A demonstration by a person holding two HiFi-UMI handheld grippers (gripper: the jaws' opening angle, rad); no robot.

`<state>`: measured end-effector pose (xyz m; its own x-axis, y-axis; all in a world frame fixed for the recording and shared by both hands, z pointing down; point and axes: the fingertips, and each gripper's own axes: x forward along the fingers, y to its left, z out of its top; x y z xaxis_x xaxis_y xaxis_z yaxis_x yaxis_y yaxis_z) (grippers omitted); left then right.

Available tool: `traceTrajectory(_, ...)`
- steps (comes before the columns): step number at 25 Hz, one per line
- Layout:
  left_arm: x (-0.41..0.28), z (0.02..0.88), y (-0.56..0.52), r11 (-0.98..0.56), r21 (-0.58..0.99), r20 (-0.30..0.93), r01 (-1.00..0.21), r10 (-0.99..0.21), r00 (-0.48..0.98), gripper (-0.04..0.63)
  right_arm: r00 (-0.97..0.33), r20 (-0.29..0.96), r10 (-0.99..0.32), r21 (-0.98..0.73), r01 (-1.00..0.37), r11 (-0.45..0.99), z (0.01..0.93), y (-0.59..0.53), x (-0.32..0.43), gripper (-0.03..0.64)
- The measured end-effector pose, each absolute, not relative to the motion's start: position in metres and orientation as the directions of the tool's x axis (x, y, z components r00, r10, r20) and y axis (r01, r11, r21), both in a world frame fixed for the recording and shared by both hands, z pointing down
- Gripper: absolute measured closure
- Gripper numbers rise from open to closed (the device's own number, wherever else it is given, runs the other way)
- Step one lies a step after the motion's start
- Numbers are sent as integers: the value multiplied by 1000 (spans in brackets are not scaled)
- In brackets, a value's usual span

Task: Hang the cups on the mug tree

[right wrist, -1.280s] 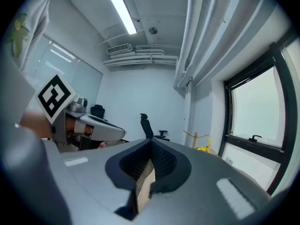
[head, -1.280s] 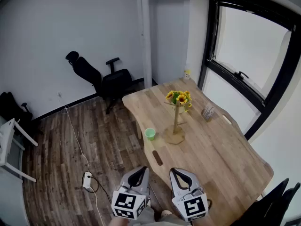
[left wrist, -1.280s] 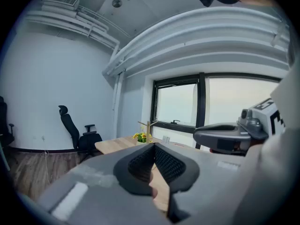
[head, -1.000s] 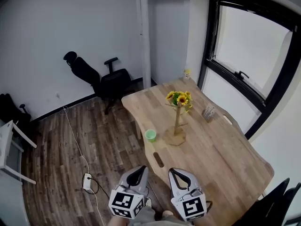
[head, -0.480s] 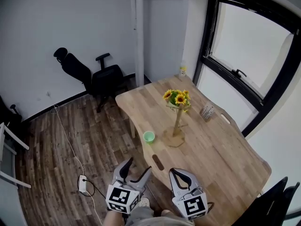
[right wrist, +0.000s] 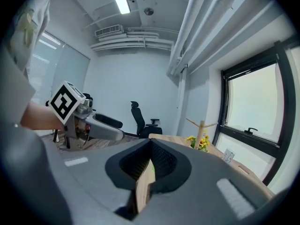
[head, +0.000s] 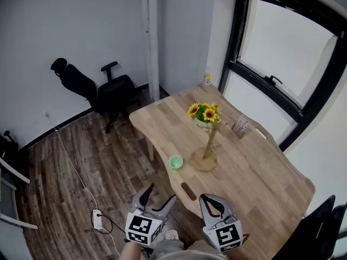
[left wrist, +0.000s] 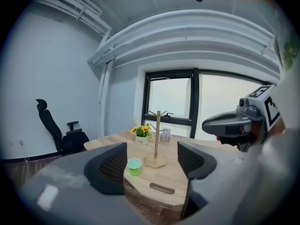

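A small green cup [head: 175, 162] stands upright near the wooden table's [head: 255, 183] left edge, just left of the bare wooden mug tree [head: 209, 145]. Both grippers hover at the bottom of the head view, short of the table's near end and well away from the cup. My left gripper [head: 158, 196] is open; its jaws have just been opening and nothing is between them. In the left gripper view the cup [left wrist: 134, 166] and tree [left wrist: 157, 139] show far off beyond the left gripper [left wrist: 151, 165]. My right gripper [head: 209, 200] is shut and empty, fingertips meeting [right wrist: 150, 146].
A pot of sunflowers [head: 205, 115] stands behind the tree, a card holder [head: 240, 128] to its right, and a small bottle [head: 207, 79] at the far corner. A black office chair [head: 111, 91] and a power strip [head: 98, 219] are on the wood floor at left.
The left gripper's jaws were shut a second ago and now stand apart. Both grippers have drifted a little towards the table's near end. The right jaws stay shut.
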<state>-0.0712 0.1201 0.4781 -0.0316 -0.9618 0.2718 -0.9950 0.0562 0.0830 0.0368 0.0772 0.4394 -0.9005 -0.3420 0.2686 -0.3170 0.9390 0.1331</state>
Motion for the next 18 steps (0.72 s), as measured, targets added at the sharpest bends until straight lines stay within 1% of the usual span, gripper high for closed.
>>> traceTrajectory(6, -89, 495, 111, 12, 96, 293, -995, -956, 17, 259, -887, 263, -378, 110, -362, 926, 447, 74, 23, 615)
traceTrajectory(18, -100, 527, 74, -13, 88, 368, -996, -929, 45, 259, -867, 307, -391, 100, -379, 920, 459, 42, 26, 615)
